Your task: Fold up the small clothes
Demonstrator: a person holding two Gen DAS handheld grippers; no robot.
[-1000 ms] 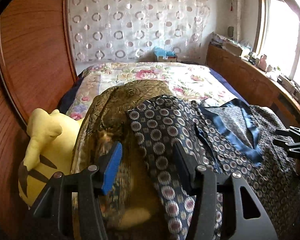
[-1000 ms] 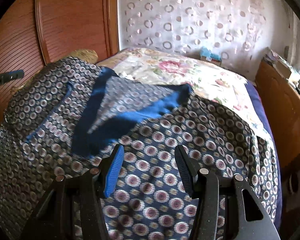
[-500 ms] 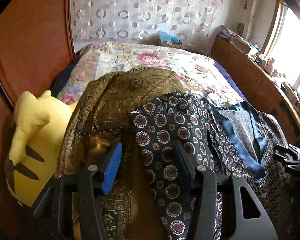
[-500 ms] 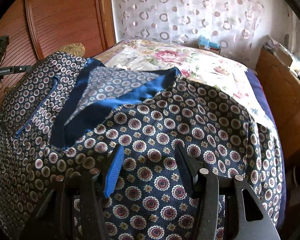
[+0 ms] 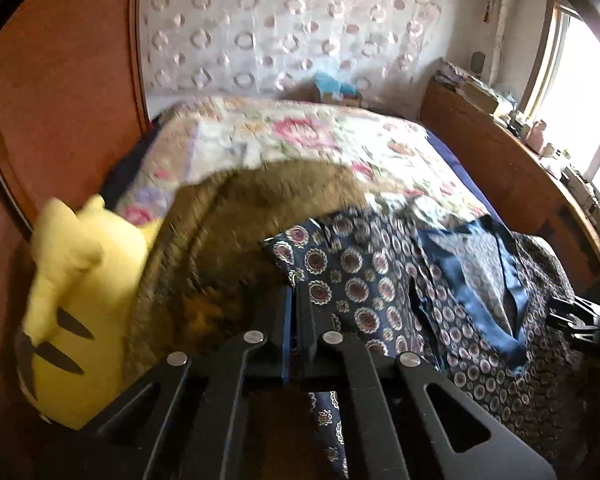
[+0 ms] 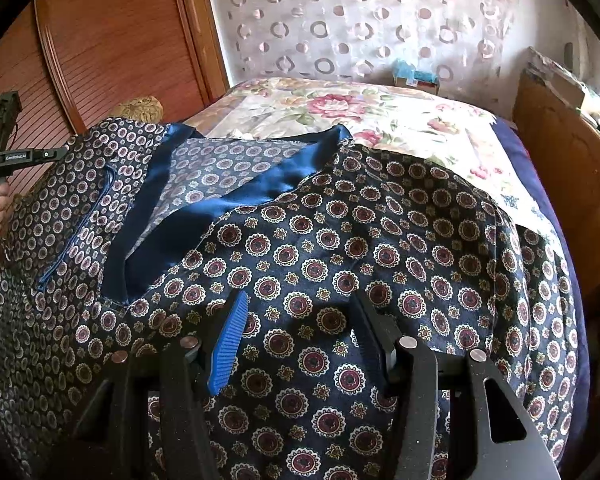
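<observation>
The navy patterned shirt (image 6: 340, 248) lies spread on the bed (image 6: 380, 112), collar with its blue satin facing (image 6: 228, 200) toward the floral quilt (image 5: 300, 140); the left tongs (image 5: 296, 312) are clenched on the shirt's edge where it overlaps an olive-gold patterned cloth (image 5: 228, 232); the right tongs (image 6: 300, 340) stand released, fingers spread over the shirt's front; a yellow plush toy (image 5: 72, 280) lies beside the olive cloth, against the wooden headboard (image 5: 60, 80).
</observation>
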